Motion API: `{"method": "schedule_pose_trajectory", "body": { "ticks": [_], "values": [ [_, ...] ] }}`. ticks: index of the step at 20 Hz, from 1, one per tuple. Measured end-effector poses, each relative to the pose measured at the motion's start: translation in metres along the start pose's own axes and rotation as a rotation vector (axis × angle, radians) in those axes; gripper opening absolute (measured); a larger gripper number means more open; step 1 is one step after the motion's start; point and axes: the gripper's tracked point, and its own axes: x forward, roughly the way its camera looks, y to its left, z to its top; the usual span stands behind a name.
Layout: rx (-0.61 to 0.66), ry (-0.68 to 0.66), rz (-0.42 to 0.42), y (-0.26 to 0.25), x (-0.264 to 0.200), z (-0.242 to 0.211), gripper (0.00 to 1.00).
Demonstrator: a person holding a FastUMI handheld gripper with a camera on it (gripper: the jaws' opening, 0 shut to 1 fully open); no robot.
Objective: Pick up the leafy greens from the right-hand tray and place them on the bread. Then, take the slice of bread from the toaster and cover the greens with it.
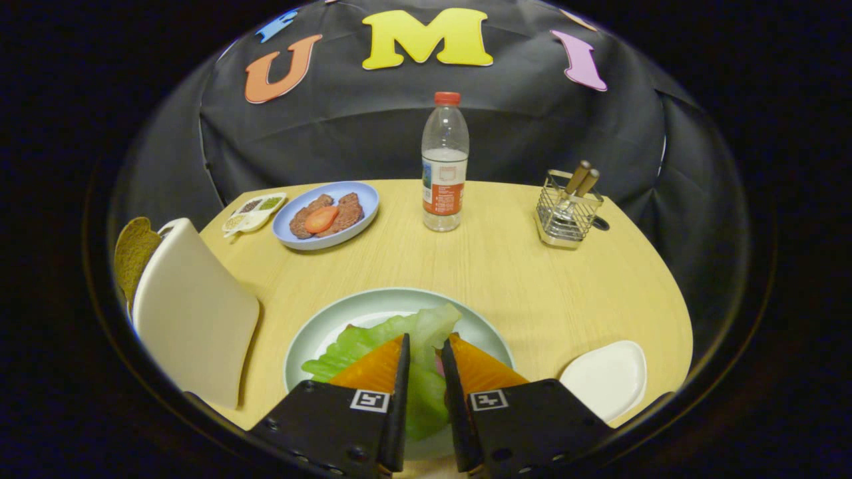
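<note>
Fingers (pixel 426 362): a narrow gap between them, with the leafy greens (pixel 399 336) running through it; whether both pads press the leaf I cannot tell.
Leafy greens: a pale green ruffled leaf over the pale green plate (pixel 313 339), spreading toward 10 o'clock and 12 o'clock of the fingertips.
Handling: I judge the leaf light, thin and floppy, likely to droop or fold; a hold on the thicker pale rib near its middle looks safest.
Bread: none can be made out under the leaf.
Toaster (pixel 193 313): a cream body at 9 o'clock of the plate, a brown slice of bread (pixel 133 253) standing up at its far side; probably stiff and light, best pinched across its flat faces.
White tray (pixel 606 379): at 3 o'clock of the fingers, on the worktop (pixel 506 266).
</note>
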Motion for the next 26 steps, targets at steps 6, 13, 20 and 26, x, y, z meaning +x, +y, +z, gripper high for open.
{"method": "schedule_pose_trajectory", "body": {
  "ticks": [6,13,20,26],
  "values": [
    [0.005,-0.065,-0.075,-0.007,-0.030,0.005,0.71],
    [0.022,-0.209,-0.112,0.016,-0.095,0.015,0.95],
    [-0.029,-0.346,-0.110,0.075,-0.170,0.033,0.95],
    [-0.003,-0.442,-0.056,0.134,-0.203,0.054,0.95]
  ]
}}
